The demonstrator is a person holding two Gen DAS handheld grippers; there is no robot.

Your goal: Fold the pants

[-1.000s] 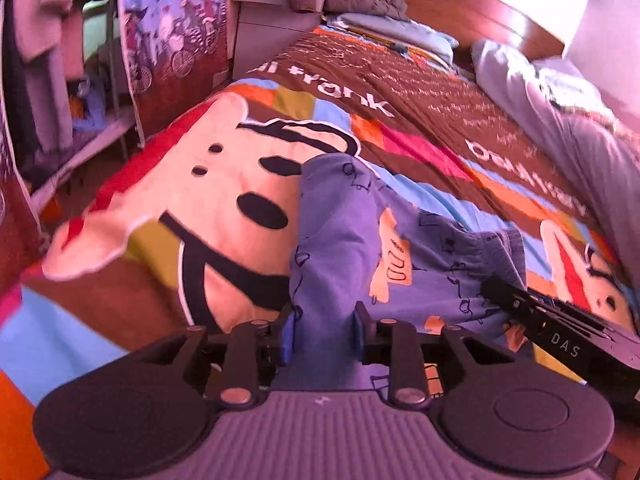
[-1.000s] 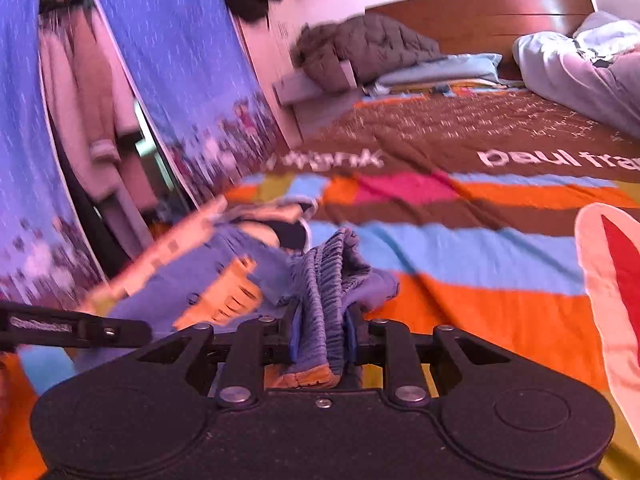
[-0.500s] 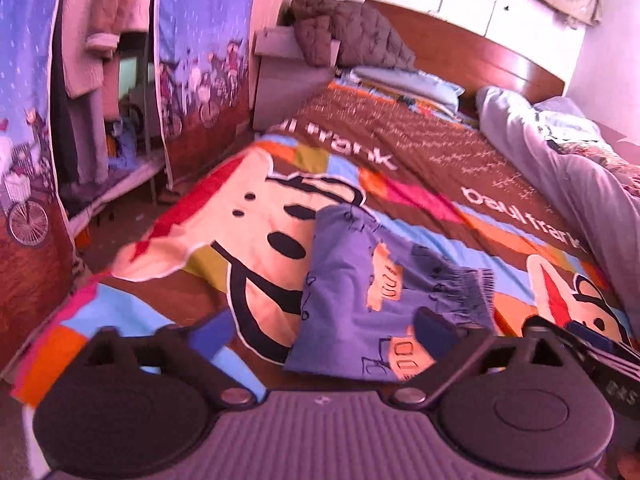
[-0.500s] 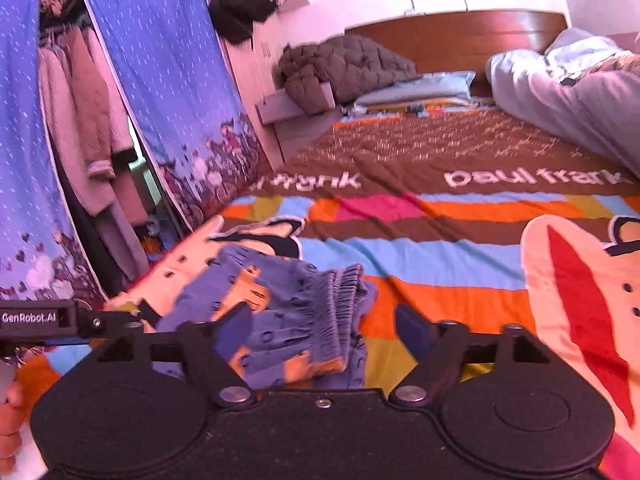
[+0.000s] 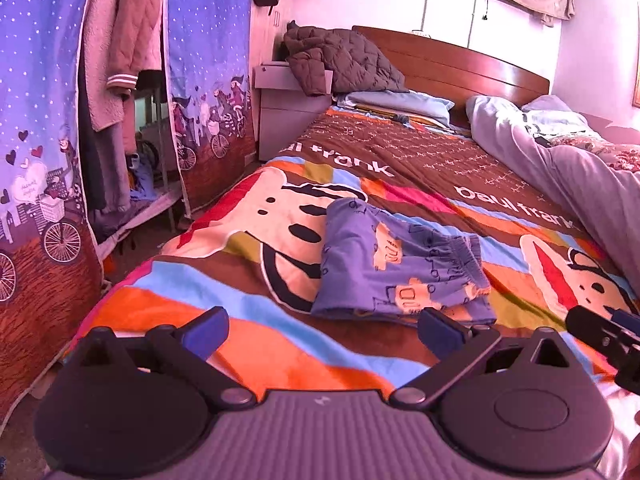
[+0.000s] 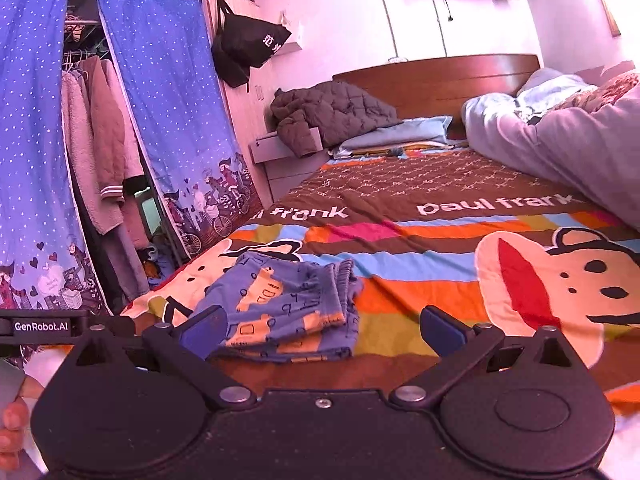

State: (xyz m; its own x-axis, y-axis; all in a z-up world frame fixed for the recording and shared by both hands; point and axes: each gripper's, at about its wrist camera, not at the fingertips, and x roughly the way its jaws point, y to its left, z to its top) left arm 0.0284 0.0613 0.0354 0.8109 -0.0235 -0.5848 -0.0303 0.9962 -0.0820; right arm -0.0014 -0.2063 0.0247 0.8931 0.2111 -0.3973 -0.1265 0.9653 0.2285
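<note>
- My left gripper (image 5: 322, 330) hangs above the bedspread (image 5: 248, 316) with its fingers spread wide, gripping nothing.
- My right gripper (image 6: 322, 328) is likewise spread wide and empty.
- The blue printed pants (image 5: 396, 268) lie folded in a compact stack on the colourful cartoon bedspread, just ahead of both grippers and apart from them.
- A quilted jacket (image 6: 332, 114) slumps on the nightstand (image 6: 280, 160) by the headboard.

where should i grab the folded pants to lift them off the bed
Probably the gathered waistband edge of the pants, coming in from the right with the right hand-held gripper. The layers stack thickest there and the ruffled band stands slightly proud of the bedspread, so one finger could slide under it.
</note>
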